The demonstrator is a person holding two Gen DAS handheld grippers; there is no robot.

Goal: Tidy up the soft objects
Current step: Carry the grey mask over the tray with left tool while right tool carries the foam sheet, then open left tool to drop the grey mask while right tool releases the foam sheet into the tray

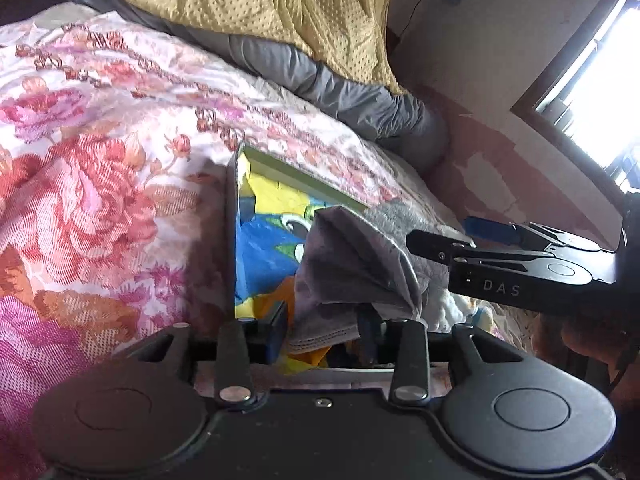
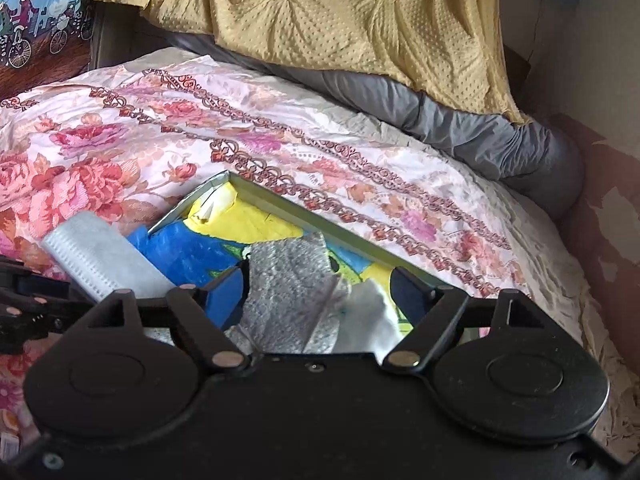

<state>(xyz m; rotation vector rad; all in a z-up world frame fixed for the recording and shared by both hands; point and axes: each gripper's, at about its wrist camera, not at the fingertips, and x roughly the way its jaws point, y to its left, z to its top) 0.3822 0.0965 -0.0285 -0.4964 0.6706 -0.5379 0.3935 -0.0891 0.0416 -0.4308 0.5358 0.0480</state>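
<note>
**A:** Where's the grey cloth (image 1: 352, 268)?

**B:** Bunched in the box (image 1: 304, 178) on the floral bedspread (image 1: 100, 184), between my left claw (image 1: 324, 336) fingers, pads not clearly pressing. Right claw (image 2: 320, 296) spread wide, holding nothing.

**A:** Handling?

**B:** Light, limp, I'd say; pinch a thick fold.

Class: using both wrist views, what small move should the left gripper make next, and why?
Probably ease the left gripper straight back. Its jaws look parted around the pleated grey cloth, which already stands over the box on the floral sheet, so backing off should let the cloth settle inside.
</note>
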